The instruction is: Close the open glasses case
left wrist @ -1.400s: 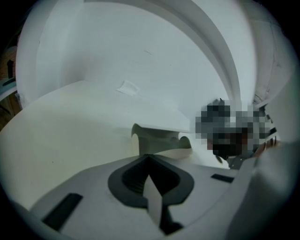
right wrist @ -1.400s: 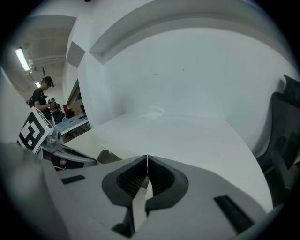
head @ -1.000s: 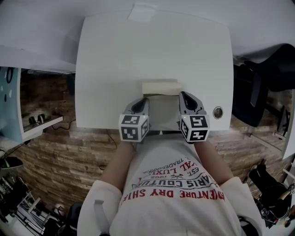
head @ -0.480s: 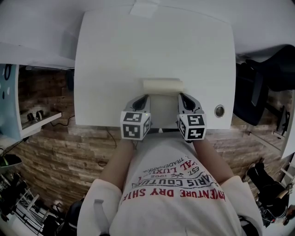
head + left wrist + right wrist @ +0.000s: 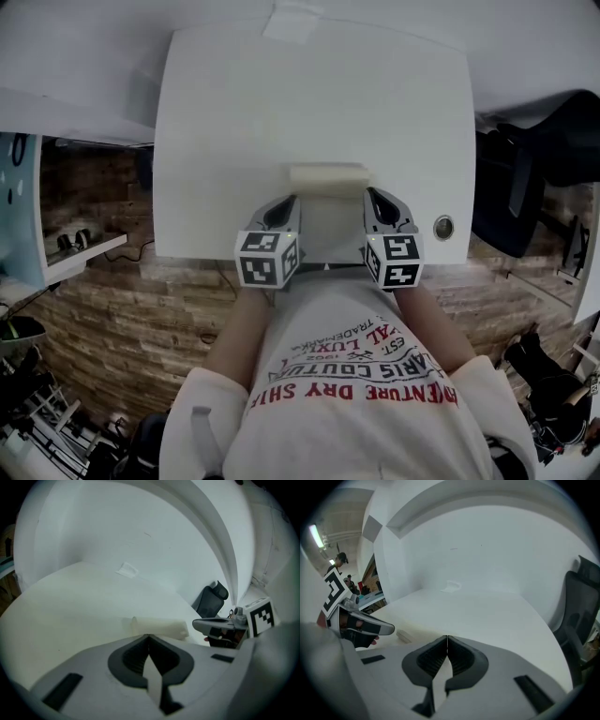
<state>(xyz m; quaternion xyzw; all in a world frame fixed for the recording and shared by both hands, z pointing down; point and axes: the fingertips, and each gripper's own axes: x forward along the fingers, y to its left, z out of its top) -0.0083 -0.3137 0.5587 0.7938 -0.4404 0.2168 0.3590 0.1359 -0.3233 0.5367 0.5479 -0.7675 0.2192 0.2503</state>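
Observation:
A cream glasses case (image 5: 328, 177) lies on the white table (image 5: 234, 131) near its front edge. A flatter pale part of it runs back toward me between the two grippers. My left gripper (image 5: 289, 202) is shut just left of the case and holds nothing; its jaws meet tip to tip (image 5: 149, 636), with the case (image 5: 157, 626) right beyond them. My right gripper (image 5: 373, 195) is shut on nothing at the case's right side (image 5: 447, 637). Only a corner of the case (image 5: 404, 636) shows in the right gripper view.
A round cable hole (image 5: 442, 227) sits in the table right of the right gripper. A small paper patch (image 5: 292, 21) lies at the table's far edge. A black office chair (image 5: 539, 169) stands to the right, and a shelf with headphones (image 5: 73, 244) to the left.
Almost nothing differs. The left gripper's marker cube has slid slightly left and back toward me. The case and the right gripper stay where they were.

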